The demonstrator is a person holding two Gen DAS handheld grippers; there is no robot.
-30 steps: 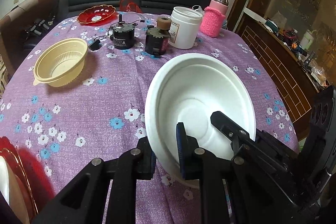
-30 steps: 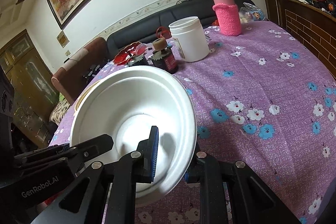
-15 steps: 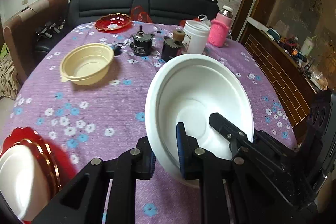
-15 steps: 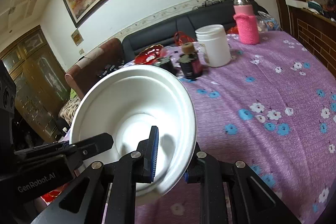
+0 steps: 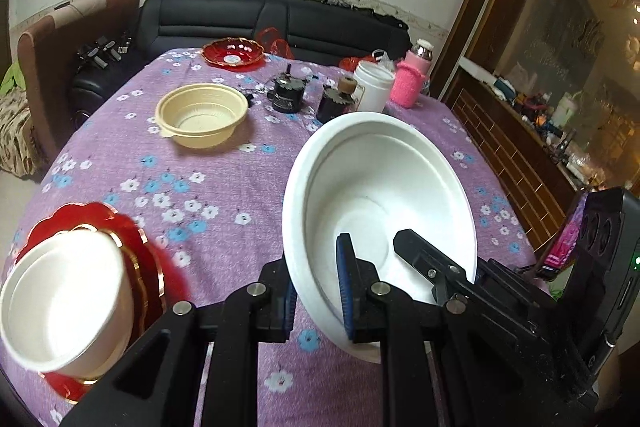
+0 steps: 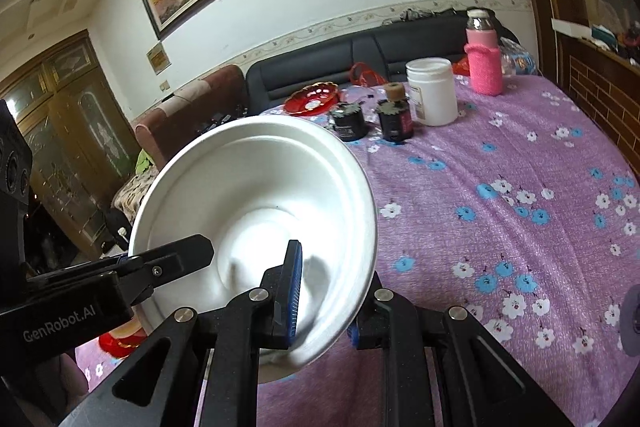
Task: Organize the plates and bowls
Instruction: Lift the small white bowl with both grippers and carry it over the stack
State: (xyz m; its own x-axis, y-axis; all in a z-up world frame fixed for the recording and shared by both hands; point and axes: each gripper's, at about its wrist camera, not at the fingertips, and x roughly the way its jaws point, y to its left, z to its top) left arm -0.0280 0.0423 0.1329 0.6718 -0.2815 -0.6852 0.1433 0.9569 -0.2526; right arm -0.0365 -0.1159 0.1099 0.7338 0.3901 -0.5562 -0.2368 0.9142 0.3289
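Note:
Both grippers hold one large white bowl (image 5: pixel 384 195) above the purple flowered table (image 5: pixel 200 187). My left gripper (image 5: pixel 316 287) is shut on its left rim. My right gripper (image 6: pixel 324 291) is shut on its right rim, and the bowl (image 6: pixel 256 195) fills the left of that view. A second white bowl (image 5: pixel 60 299) sits on stacked red gold-rimmed plates (image 5: pixel 136 247) at the near left. A cream plastic bowl (image 5: pixel 200 115) stands further back. A red dish (image 5: pixel 234 53) lies at the far edge.
Two dark jars (image 5: pixel 286 95), a white tub (image 5: pixel 374 87) and a pink-sleeved bottle (image 5: pixel 412 79) stand at the far side. A black sofa (image 5: pixel 260 23) lies behind the table. A wooden cabinet (image 5: pixel 520 131) is on the right.
Both grippers have lifted the white bowl higher and drawn back. The near-left white bowl on red plates has come into view.

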